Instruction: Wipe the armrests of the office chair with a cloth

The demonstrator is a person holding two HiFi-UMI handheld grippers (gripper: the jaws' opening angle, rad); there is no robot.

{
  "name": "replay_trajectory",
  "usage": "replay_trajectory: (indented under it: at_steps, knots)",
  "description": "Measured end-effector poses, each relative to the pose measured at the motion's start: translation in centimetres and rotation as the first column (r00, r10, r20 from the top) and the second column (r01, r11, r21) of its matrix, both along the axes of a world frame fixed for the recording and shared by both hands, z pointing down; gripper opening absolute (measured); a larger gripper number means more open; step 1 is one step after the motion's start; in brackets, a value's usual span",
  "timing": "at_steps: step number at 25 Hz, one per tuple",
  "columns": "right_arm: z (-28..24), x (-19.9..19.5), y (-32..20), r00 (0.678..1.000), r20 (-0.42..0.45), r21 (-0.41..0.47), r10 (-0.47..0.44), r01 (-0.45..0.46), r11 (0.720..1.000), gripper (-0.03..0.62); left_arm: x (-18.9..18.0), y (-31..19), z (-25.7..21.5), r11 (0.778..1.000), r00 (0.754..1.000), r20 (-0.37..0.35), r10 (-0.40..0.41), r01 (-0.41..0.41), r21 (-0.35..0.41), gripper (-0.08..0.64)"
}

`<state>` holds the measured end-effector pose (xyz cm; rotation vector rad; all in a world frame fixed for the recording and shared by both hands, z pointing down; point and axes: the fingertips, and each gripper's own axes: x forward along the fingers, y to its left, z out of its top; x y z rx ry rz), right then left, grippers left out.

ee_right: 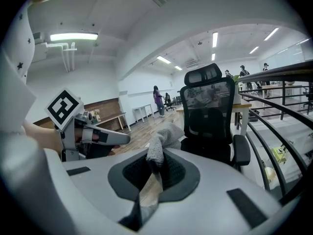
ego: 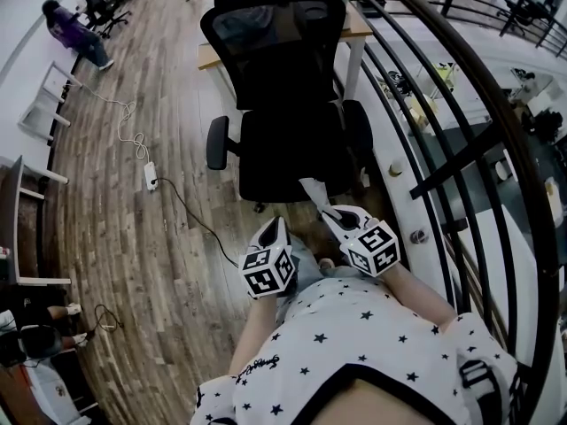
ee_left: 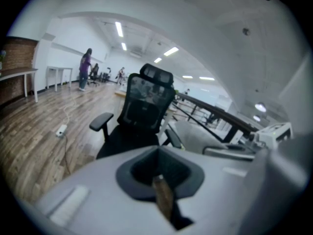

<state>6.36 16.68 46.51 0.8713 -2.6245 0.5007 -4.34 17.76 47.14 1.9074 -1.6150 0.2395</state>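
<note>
A black mesh office chair stands in front of me on the wood floor, with its left armrest and right armrest both in sight. My right gripper is shut on a grey-white cloth that hangs over the seat's front edge. In the right gripper view the cloth bunches up out of the right gripper, with the chair beyond. My left gripper is held short of the seat, shut and empty. The left gripper view shows the left gripper and the chair ahead.
A dark curved metal railing runs close along the right. A wooden desk stands behind the chair. A power strip with its cable lies on the floor to the left. A person in purple stands far off.
</note>
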Motion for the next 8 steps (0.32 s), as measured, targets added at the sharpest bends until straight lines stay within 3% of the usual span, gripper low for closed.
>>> replay_trajectory:
  at_steps: [8]
  knots:
    - [-0.1, 0.9, -1.4, 1.0, 0.011, -0.002, 0.012, -0.012, 1.0, 0.031, 0.7, -1.1, -0.2, 1.0, 1.0, 0.001, 0.0, 0.0, 0.003, 0.002]
